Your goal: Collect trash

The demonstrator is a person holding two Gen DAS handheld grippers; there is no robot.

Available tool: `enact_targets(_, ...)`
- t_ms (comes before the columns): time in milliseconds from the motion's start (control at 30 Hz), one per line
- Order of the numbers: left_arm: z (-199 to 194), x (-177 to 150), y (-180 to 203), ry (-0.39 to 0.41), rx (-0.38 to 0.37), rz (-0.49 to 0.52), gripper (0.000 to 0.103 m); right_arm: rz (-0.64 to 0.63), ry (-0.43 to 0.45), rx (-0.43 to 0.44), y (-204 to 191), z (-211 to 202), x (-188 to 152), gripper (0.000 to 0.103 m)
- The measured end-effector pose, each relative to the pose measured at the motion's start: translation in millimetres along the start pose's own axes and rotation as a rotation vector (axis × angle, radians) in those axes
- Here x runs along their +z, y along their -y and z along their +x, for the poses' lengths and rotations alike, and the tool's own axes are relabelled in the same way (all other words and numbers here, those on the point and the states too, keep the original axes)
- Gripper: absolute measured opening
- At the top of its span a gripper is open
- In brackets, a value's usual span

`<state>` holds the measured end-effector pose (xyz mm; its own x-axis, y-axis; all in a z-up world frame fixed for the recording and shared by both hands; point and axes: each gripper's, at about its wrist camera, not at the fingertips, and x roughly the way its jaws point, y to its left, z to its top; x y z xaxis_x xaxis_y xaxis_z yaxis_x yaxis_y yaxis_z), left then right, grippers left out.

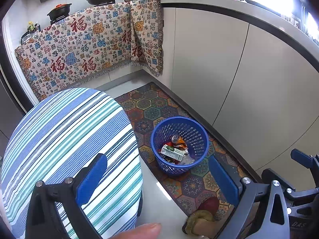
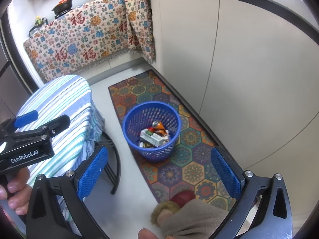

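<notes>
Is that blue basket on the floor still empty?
No, the blue basket already holds trash: an orange can and a white carton lie inside it with some wrappers.

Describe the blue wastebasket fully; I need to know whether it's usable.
The blue wastebasket is round, tapered plastic with perforated lattice walls and a solid rim. It stands upright on the patterned hexagon rug, beside the striped table. Inside lie a crushed orange can, a white carton and wrappers, filling only its bottom. Nothing grips it.
</notes>
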<state>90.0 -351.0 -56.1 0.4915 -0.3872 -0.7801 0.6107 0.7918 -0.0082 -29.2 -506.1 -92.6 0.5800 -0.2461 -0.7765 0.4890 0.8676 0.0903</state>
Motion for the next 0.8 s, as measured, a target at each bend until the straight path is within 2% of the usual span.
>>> enact_targets(800, -1.2, 1.7, 2.4, 0.006, 0.002, 0.015, 0.103, 0.0, -0.001, -0.003, 0.6, 0.6, 2.8, 0.103)
